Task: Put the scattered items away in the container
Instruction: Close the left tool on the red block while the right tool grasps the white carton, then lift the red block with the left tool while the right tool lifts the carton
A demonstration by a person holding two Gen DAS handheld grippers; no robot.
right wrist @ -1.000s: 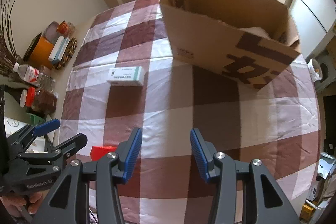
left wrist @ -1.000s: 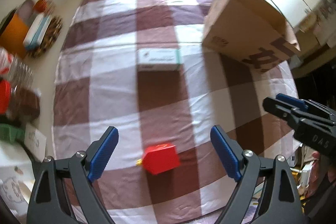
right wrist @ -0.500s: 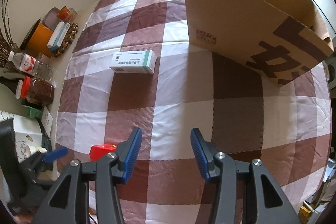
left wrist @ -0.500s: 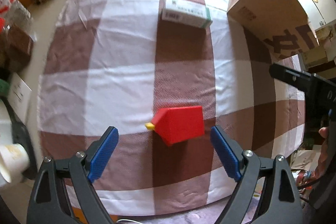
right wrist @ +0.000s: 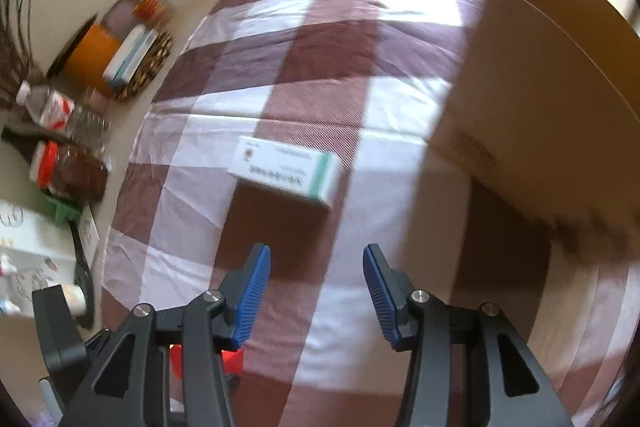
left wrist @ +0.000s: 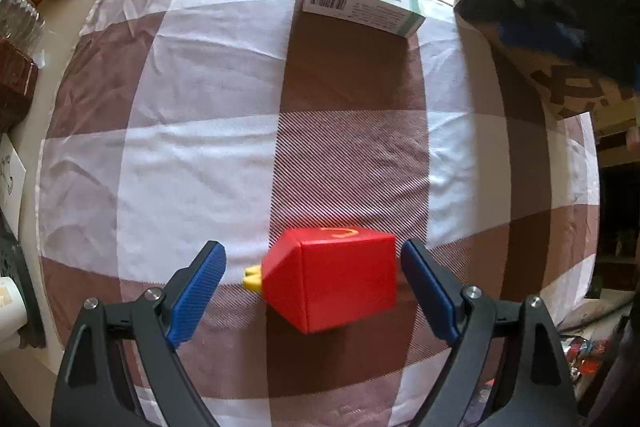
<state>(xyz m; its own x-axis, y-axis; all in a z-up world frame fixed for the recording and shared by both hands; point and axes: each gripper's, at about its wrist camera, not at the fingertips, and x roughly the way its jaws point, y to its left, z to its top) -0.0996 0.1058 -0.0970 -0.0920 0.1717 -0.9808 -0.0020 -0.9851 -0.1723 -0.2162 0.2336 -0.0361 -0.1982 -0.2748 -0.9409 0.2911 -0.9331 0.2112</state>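
Red box (left wrist: 334, 277) lies on the checked cloth (left wrist: 200, 163) at 6 o'clock in the left wrist view, between the wide-spread blue pads of our left gripper (left wrist: 314, 285); the right pad looks just beside its edge, the left pad apart from its yellow tip, so no grip. White carton (left wrist: 362, 1) sits at 12 o'clock on the cloth, near the cardboard box (left wrist: 560, 67) at 2 o'clock. Our right gripper (right wrist: 316, 291) shows its pads moderately apart with nothing between them, over bare cloth. In the blurred right wrist view the carton (right wrist: 286, 173) is at 12 o'clock beyond the pads, the cardboard box (right wrist: 540, 107) at 2 o'clock, and bottles and jars (right wrist: 60, 147) at 9 o'clock off the cloth.
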